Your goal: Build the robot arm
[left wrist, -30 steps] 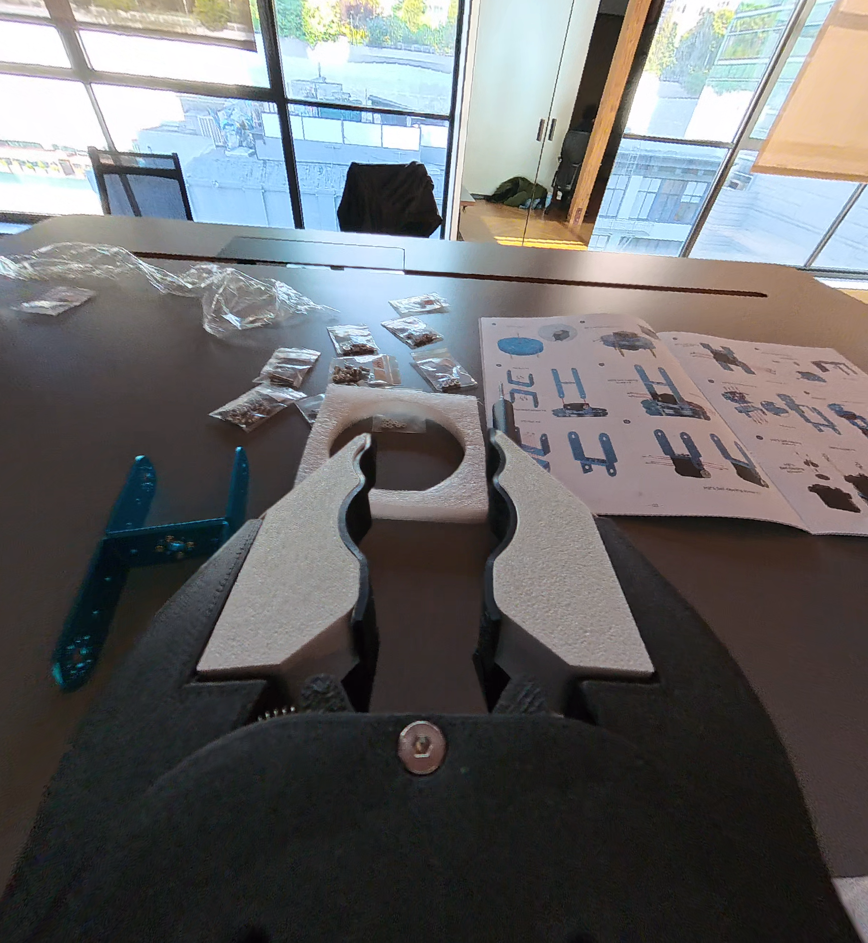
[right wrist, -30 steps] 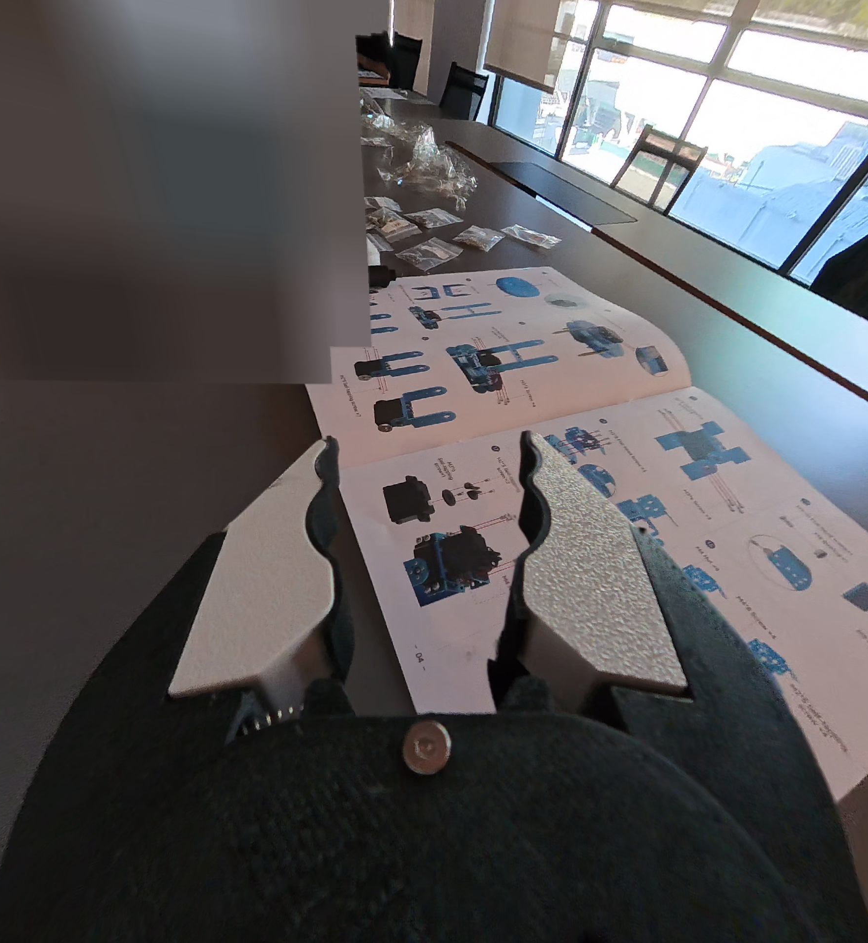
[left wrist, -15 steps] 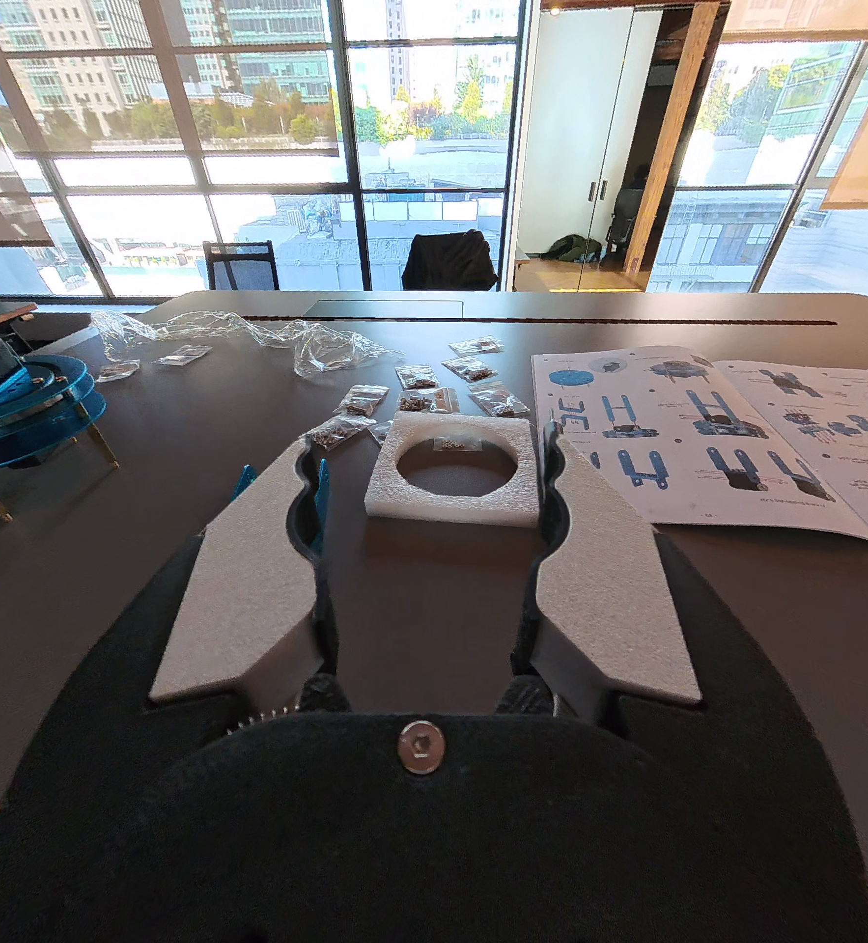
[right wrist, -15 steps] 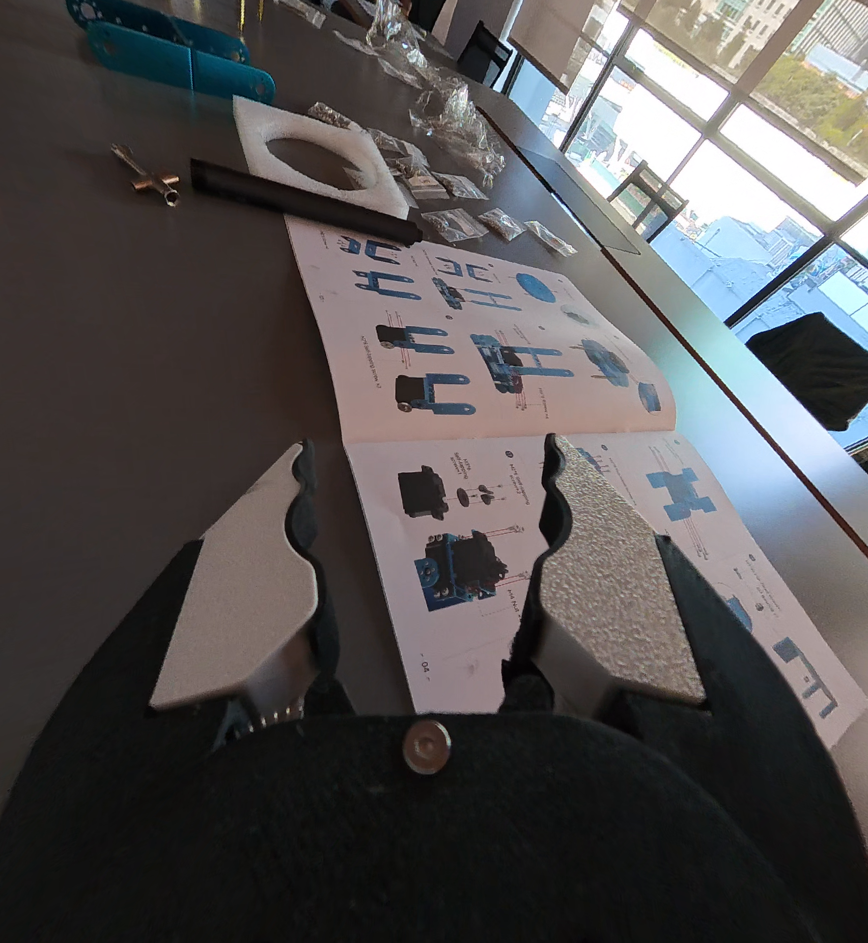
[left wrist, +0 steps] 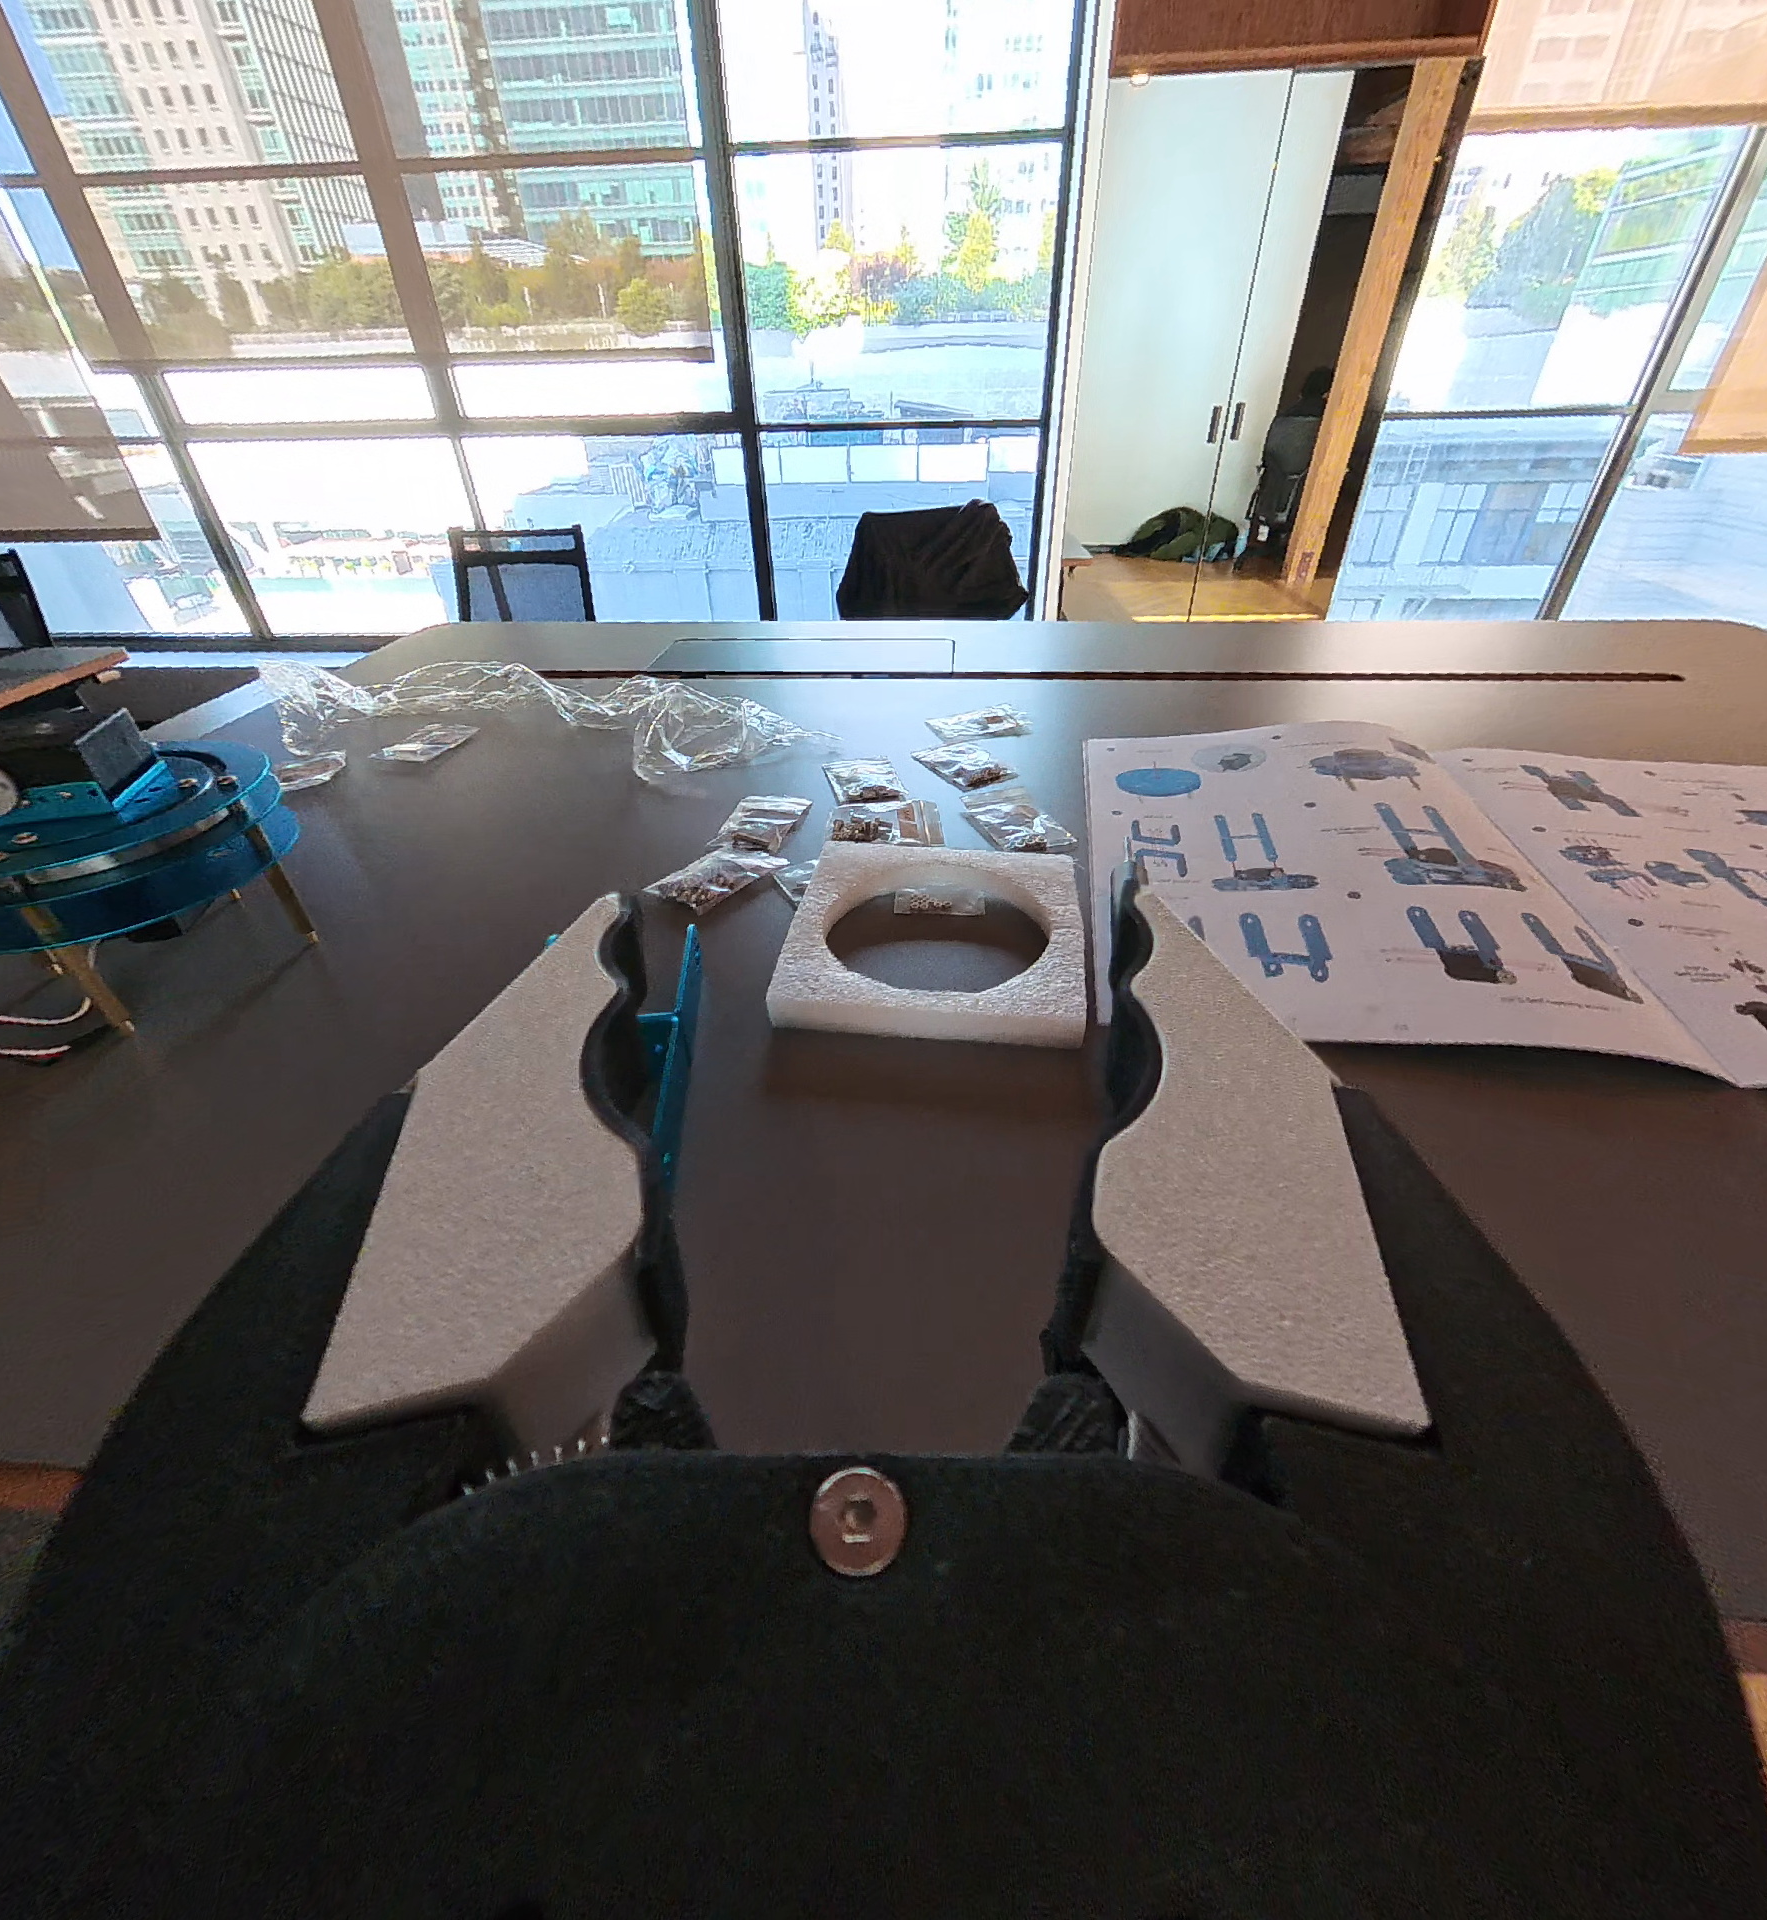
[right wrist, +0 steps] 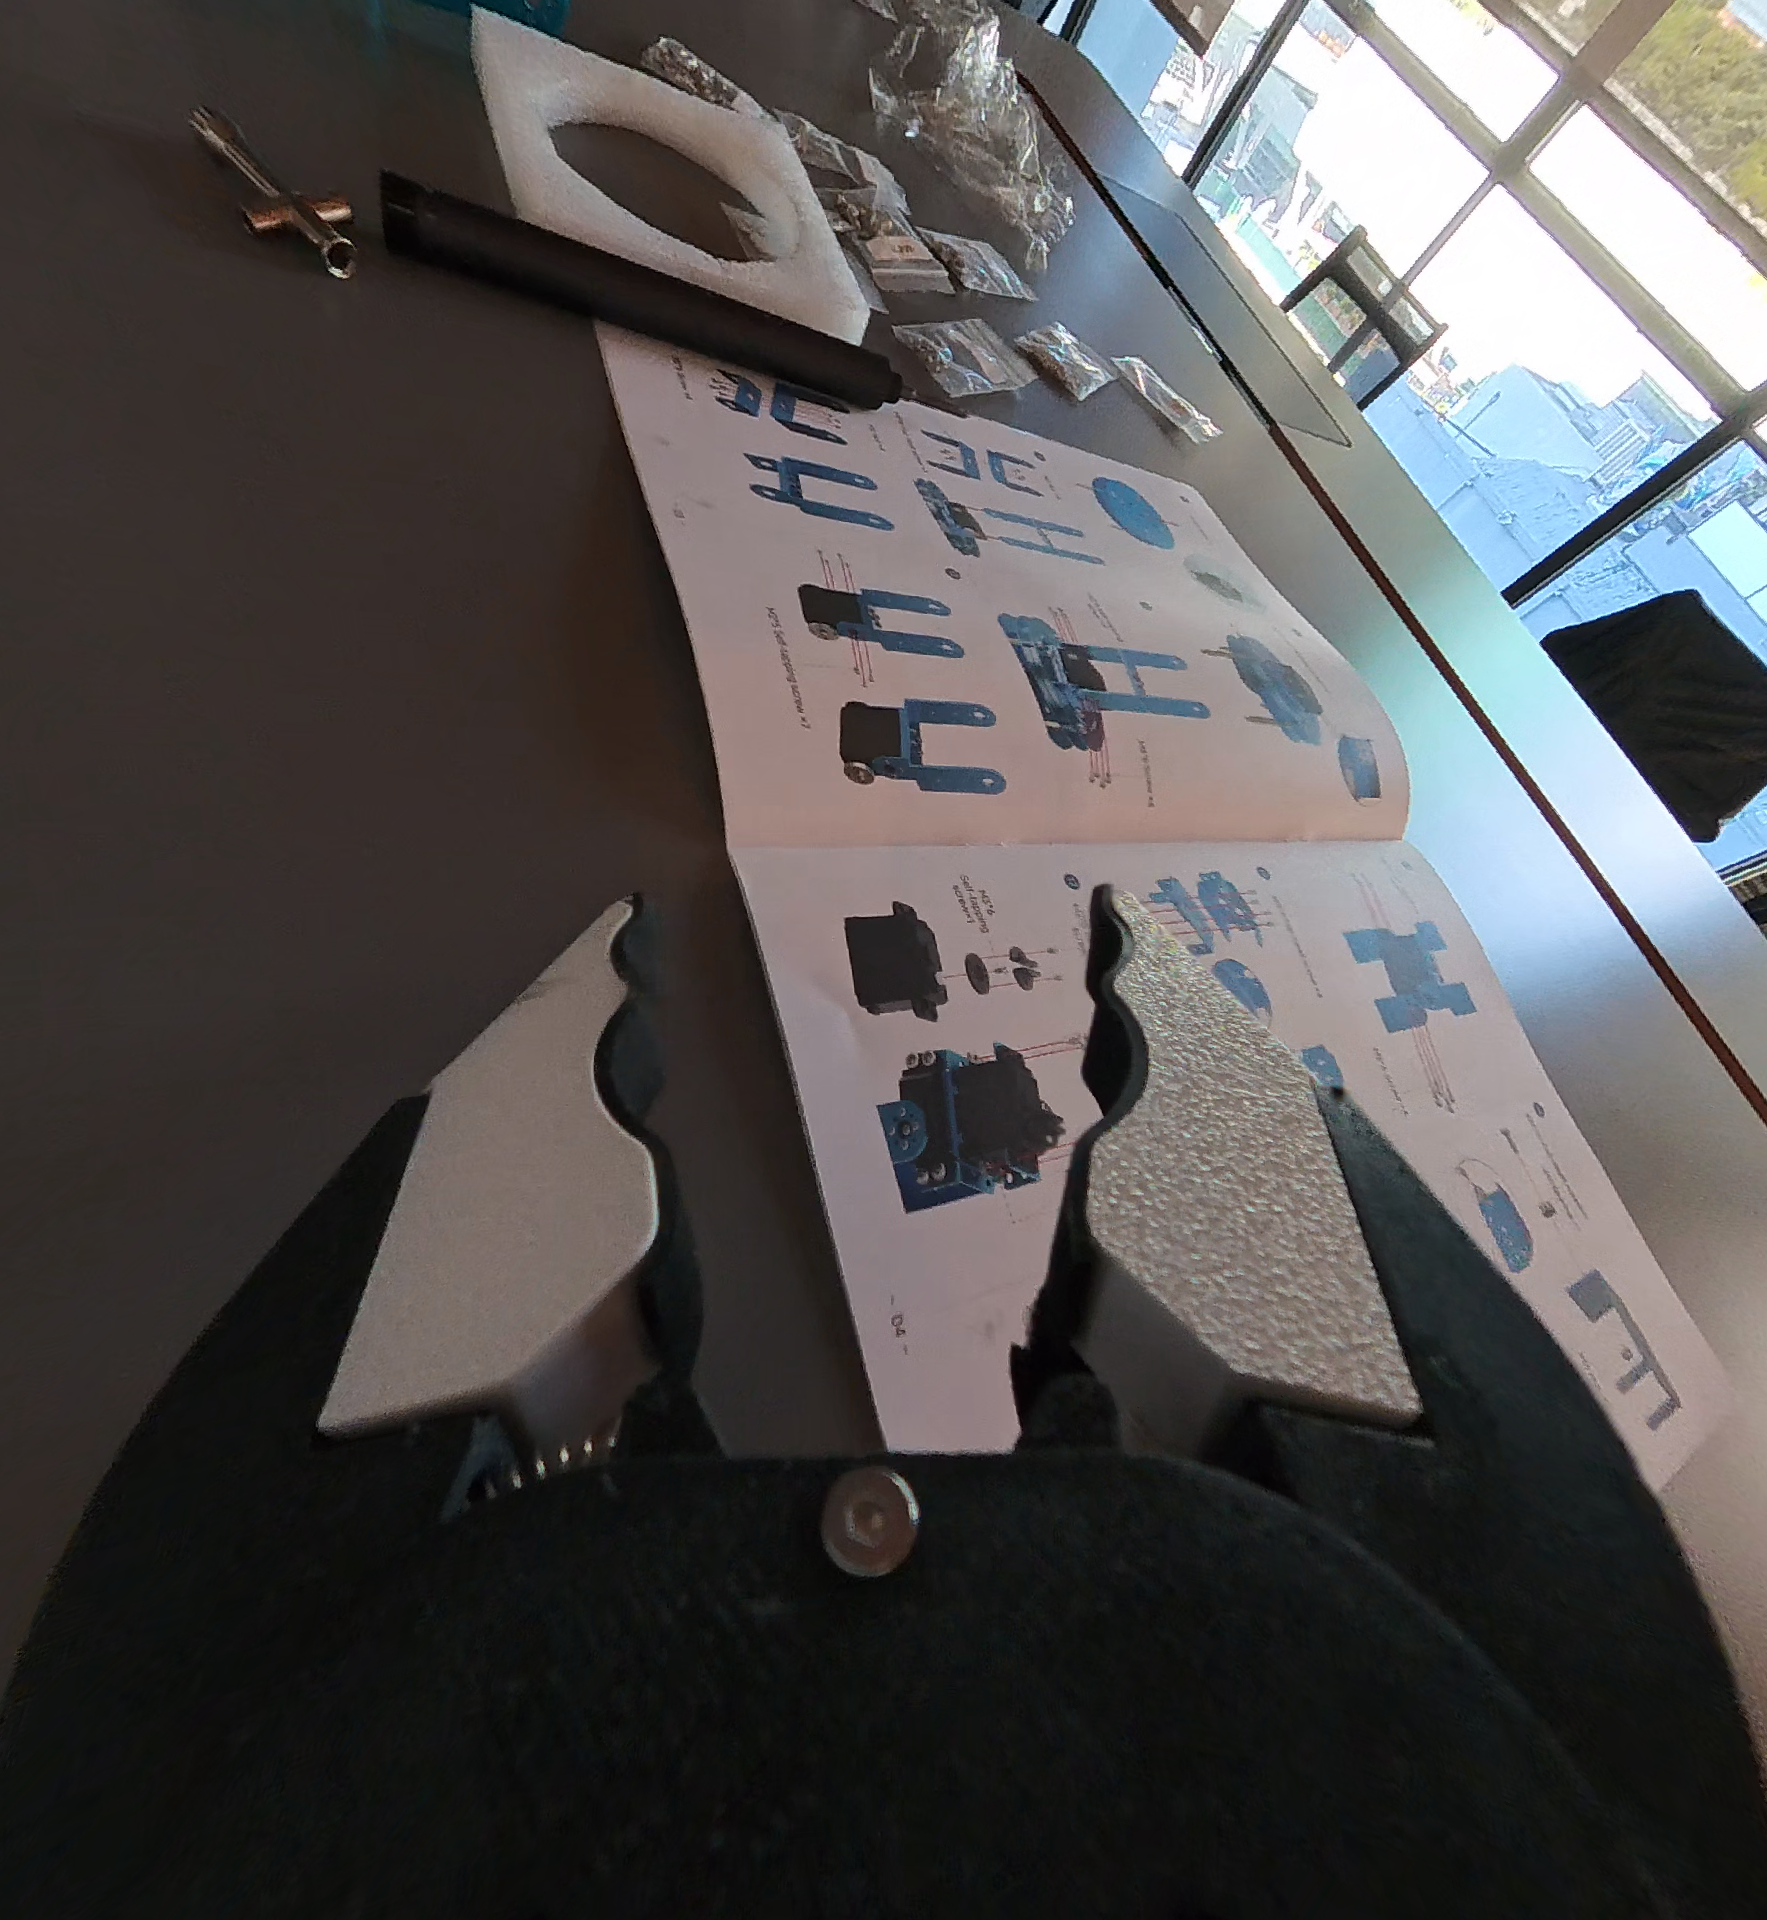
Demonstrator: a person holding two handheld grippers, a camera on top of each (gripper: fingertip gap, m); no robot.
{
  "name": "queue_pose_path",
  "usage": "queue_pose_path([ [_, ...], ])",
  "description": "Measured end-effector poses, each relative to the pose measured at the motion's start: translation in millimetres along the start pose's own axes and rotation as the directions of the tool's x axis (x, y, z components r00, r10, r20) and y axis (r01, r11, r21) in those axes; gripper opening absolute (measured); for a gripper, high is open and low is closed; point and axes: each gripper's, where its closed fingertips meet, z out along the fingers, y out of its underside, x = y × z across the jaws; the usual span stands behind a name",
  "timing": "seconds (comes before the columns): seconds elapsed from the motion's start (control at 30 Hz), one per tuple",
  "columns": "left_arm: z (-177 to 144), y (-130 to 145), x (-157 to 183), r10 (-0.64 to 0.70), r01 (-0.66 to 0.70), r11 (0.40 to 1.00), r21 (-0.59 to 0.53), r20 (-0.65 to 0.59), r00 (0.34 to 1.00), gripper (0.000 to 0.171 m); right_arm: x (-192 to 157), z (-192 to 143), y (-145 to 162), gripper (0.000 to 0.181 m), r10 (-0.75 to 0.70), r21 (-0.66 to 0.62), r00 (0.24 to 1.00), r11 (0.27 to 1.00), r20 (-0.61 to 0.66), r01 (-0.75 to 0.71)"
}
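Observation:
My left gripper is open and empty above the dark table. A blue metal bracket lies on the table just inside my left finger, which partly hides it. A white foam square with a round hole lies ahead between the fingertips. My right gripper is open and empty, held low over the near left edge of an open instruction booklet. The booklet also shows at the right of the left wrist view.
A blue round base on brass legs stands at the left. Several small bags of screws and crumpled clear plastic lie beyond the foam. A black tube and a metal cross wrench lie beside the foam. To the metal cross wrench: left tips about 12 cm, right tips about 20 cm.
My left gripper has drawn back and opened wider; the blue bracket now sits at its left finger and the round base has come into view. My right gripper has tilted and opened slightly.

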Motion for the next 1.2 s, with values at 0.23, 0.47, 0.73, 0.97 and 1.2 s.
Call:
queue_pose_path([
  [0.23,-21,-3,-19,0.038,-0.037,0.999,-0.036,0.042,0.998,0.088,-12,-1,-21,0.086,0.029,0.107,0.996,0.994,0.080,-0.037],
  [0.47,-46,-19,-56,0.060,-0.059,0.998,-0.011,0.061,0.996,0.088,-19,5,-54,0.088,0.114,0.241,0.983,0.959,0.145,-0.147],
  [0.73,-104,-19,-143,0.101,-0.101,0.995,-0.002,0.125,0.987,0.088,-53,43,-145,0.086,0.230,0.427,0.955,0.857,0.187,-0.290],
  [0.97,-177,-4,-272,0.167,-0.161,0.986,-0.052,0.122,0.978,0.087,-73,103,-222,0.084,0.204,0.490,0.972,0.863,-0.114,-0.123],
  [1.2,-227,1,-394,0.142,-0.137,0.990,-0.045,0.138,0.980,0.083,-97,133,-289,0.083,0.293,0.525,0.949,0.829,-0.116,-0.192],
])
